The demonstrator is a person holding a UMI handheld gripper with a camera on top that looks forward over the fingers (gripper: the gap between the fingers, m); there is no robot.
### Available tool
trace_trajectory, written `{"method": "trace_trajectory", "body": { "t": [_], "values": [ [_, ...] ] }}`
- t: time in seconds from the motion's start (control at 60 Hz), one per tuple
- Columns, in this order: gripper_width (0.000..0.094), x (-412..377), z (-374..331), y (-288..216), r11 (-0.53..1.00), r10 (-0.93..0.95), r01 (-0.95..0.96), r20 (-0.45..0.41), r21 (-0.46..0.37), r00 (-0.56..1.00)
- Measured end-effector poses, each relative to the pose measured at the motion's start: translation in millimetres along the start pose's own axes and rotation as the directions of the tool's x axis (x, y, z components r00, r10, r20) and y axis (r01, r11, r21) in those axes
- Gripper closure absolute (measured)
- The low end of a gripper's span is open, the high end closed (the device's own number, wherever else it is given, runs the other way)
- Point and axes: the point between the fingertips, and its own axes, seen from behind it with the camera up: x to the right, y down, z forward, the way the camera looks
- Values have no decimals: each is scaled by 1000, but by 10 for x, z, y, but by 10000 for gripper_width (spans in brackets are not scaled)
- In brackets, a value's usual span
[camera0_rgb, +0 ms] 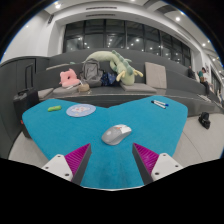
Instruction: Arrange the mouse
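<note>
One target: grey mouse (117, 133) lies loose on teal table (60, 135)
Fingers (80, 160): spread wide, lined up short of it for approach

A dark grey sofa (70, 68) stands against the far side, stuffed toys (105, 70) heaped on its seat. Behind the sofa, tall dark windows (120, 38) span the wall; ceiling lights (98, 6) shine above them.
</note>
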Motion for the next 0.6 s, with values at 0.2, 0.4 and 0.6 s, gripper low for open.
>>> {"method": "trace_trajectory", "body": {
  "t": [0.2, 0.4, 0.6],
  "values": [
    [89, -73, 473, 31, 999, 0, 1, 18, -37, 1000],
    [88, -111, 877, 53, 997, 8, -7, 21, -75, 1000],
    [90, -76, 1183, 70, 995, 7, -7, 2, -100, 1000]
  ]
}}
